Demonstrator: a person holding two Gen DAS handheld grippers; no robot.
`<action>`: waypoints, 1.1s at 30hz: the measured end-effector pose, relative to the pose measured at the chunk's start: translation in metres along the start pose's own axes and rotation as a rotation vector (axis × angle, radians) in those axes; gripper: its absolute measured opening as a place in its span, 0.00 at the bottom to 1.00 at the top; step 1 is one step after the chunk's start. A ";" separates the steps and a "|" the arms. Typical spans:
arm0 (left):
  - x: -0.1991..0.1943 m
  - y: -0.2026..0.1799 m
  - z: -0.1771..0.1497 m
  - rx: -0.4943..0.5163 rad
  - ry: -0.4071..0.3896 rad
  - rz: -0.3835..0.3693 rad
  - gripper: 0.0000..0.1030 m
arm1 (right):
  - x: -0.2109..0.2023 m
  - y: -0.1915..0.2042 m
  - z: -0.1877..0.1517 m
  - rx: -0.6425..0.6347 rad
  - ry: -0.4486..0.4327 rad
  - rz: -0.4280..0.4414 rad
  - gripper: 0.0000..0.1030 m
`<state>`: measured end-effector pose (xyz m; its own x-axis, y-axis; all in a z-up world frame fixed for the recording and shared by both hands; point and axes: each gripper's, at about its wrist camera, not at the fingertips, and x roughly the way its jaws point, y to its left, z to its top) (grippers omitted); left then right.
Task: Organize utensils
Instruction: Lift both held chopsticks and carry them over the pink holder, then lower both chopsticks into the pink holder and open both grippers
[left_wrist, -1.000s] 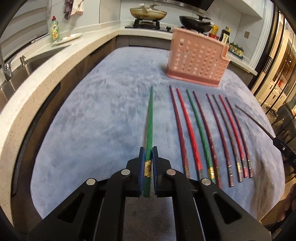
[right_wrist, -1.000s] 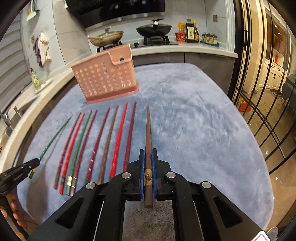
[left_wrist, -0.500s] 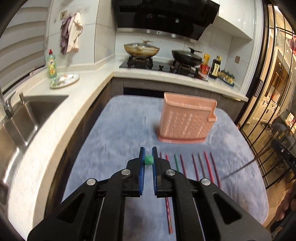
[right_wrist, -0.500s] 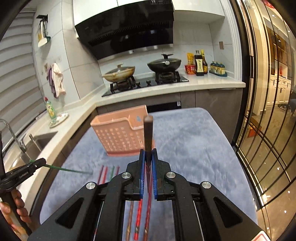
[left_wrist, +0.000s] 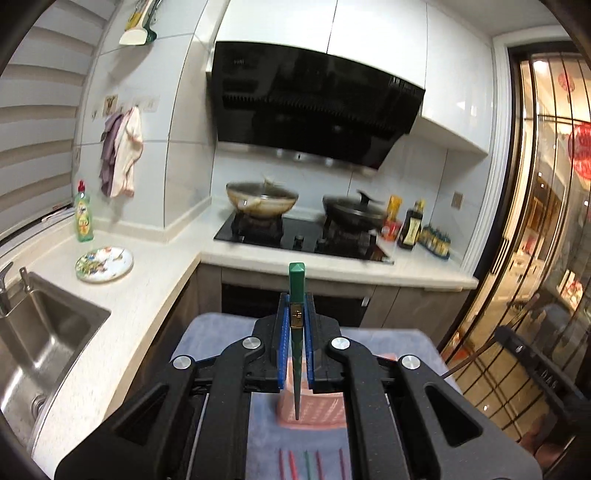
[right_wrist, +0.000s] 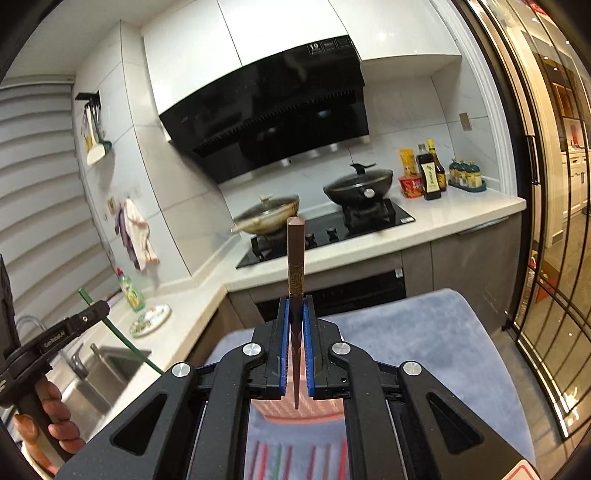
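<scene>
My left gripper (left_wrist: 296, 314) is shut on a green chopstick (left_wrist: 296, 291), held upright with its thin tip pointing down over the pink basket (left_wrist: 314, 410). My right gripper (right_wrist: 296, 314) is shut on a brown chopstick (right_wrist: 295, 254), also upright, tip down above the pink basket (right_wrist: 295, 410). Several red, green and brown chopsticks (left_wrist: 308, 465) lie in a row on the grey mat (right_wrist: 424, 343) below the basket; they also show in the right wrist view (right_wrist: 288, 461). The left gripper with its green chopstick shows at the left of the right wrist view (right_wrist: 96, 308).
A sink (left_wrist: 33, 332) and a plate (left_wrist: 104, 264) are on the counter at left. A stove with two woks (left_wrist: 306, 210) and bottles (right_wrist: 430, 173) stand behind the mat. Glass doors (right_wrist: 546, 258) are at right.
Both grippers have lifted from the mat and tilted up, turning their chopsticks from flat to upright, tips down over the basket. The view now faces the stove wall.
</scene>
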<state>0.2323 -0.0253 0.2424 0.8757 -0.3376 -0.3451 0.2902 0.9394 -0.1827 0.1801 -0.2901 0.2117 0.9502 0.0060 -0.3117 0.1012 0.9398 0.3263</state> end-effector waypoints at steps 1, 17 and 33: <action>0.006 -0.004 0.008 -0.006 -0.019 -0.010 0.07 | 0.007 0.002 0.004 0.005 -0.005 0.003 0.06; 0.099 -0.006 -0.033 0.000 0.087 0.023 0.07 | 0.102 -0.001 -0.040 -0.024 0.134 -0.040 0.07; 0.090 0.015 -0.059 -0.010 0.129 0.088 0.41 | 0.063 -0.009 -0.042 -0.021 0.081 -0.054 0.29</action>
<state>0.2924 -0.0449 0.1539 0.8408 -0.2594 -0.4752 0.2100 0.9653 -0.1553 0.2271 -0.2836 0.1516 0.9166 -0.0179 -0.3995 0.1443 0.9464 0.2889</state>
